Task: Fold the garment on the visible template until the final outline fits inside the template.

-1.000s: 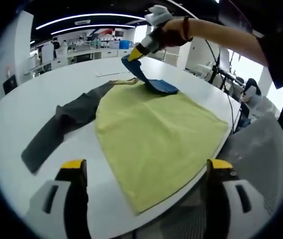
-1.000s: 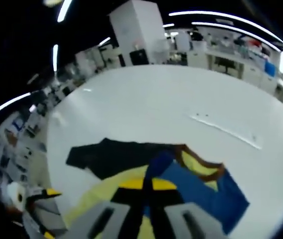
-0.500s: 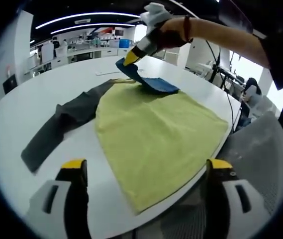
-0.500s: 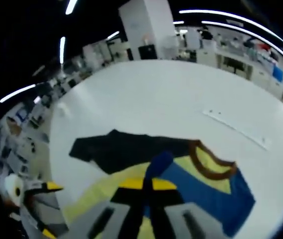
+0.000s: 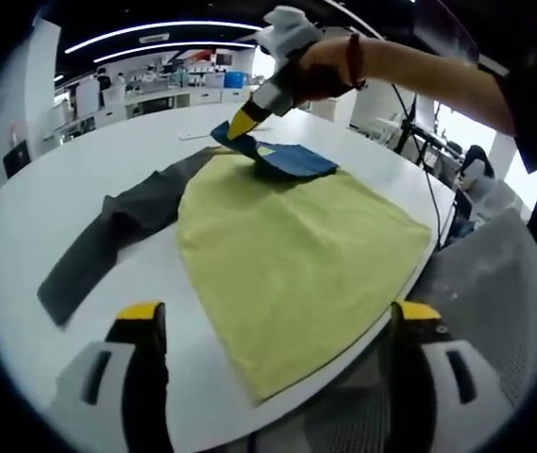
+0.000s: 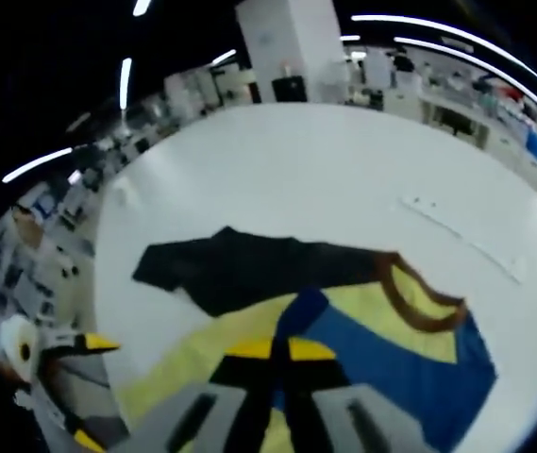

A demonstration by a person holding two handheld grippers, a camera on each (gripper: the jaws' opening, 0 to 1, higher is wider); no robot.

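Note:
A yellow garment [image 5: 296, 255] lies spread on the white round table [image 5: 60, 179]. Its dark grey sleeve [image 5: 108, 245] stretches out to the left. Its blue sleeve [image 5: 296, 160] is folded over the yellow body near the collar. My right gripper [image 5: 240, 125] is shut on the blue sleeve's end, low over the cloth. In the right gripper view the jaws [image 6: 279, 347] pinch the blue sleeve [image 6: 400, 373], with the brown collar [image 6: 414, 300] and the dark sleeve [image 6: 240, 269] beyond. My left gripper [image 5: 277, 321] stands open at the hem, holding nothing.
A person's arm [image 5: 419, 71] reaches in from the upper right. A grey mesh chair [image 5: 495, 283] stands at the table's right edge. A thin white strip [image 6: 457, 231] lies on the table past the collar. Desks and shelves fill the room behind.
My right gripper has carried the blue sleeve's end down and to the left, so the sleeve now lies flatter across the yellow body. My left gripper has stayed put.

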